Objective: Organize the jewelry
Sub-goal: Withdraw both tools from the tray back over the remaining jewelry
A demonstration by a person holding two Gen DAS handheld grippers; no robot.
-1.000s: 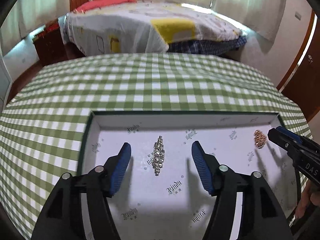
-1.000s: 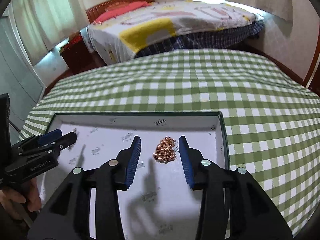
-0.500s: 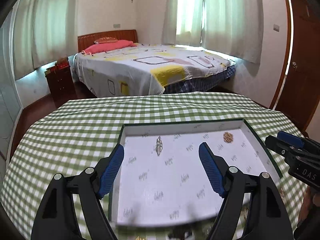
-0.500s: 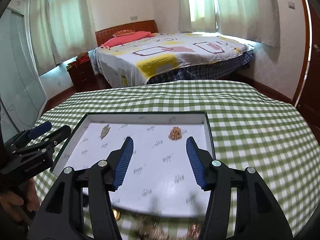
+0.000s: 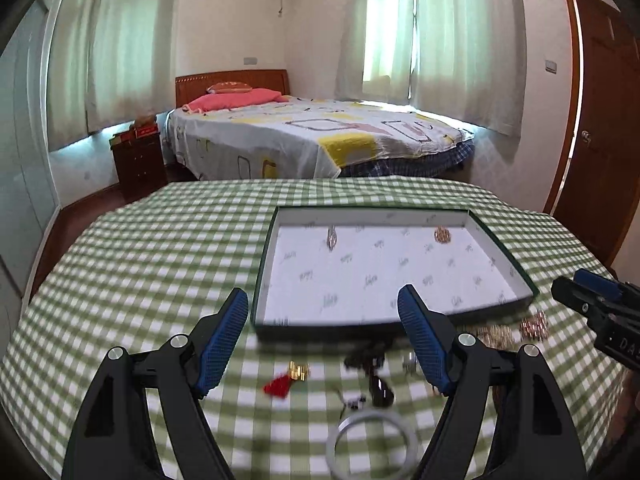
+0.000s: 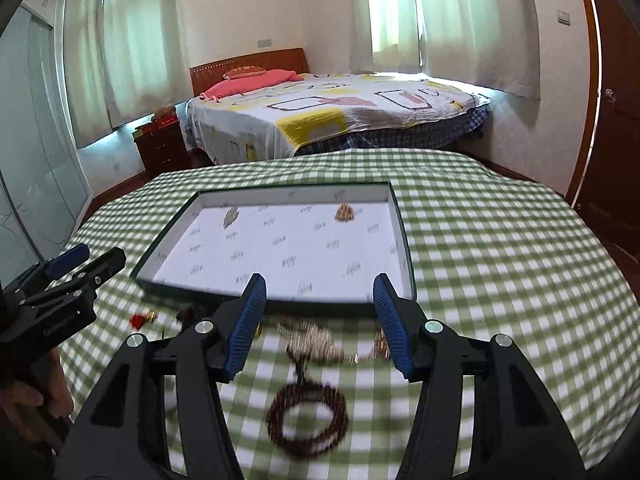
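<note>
Claws (image 5: pixel 323 332) (image 6: pixel 318 318) wide apart, holding nothing.

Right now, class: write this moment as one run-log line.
left claw: open, empty | right claw: open, empty | tray: two pieces inside | other jewelry: loose on cloth near tray

The dark brown bead bracelet (image 6: pixel 308 420) near the front edge of the green checked tablecloth (image 6: pixel 500 260) is blurry. The pale ring bangle (image 5: pixel 370 440) is cut off.
</note>
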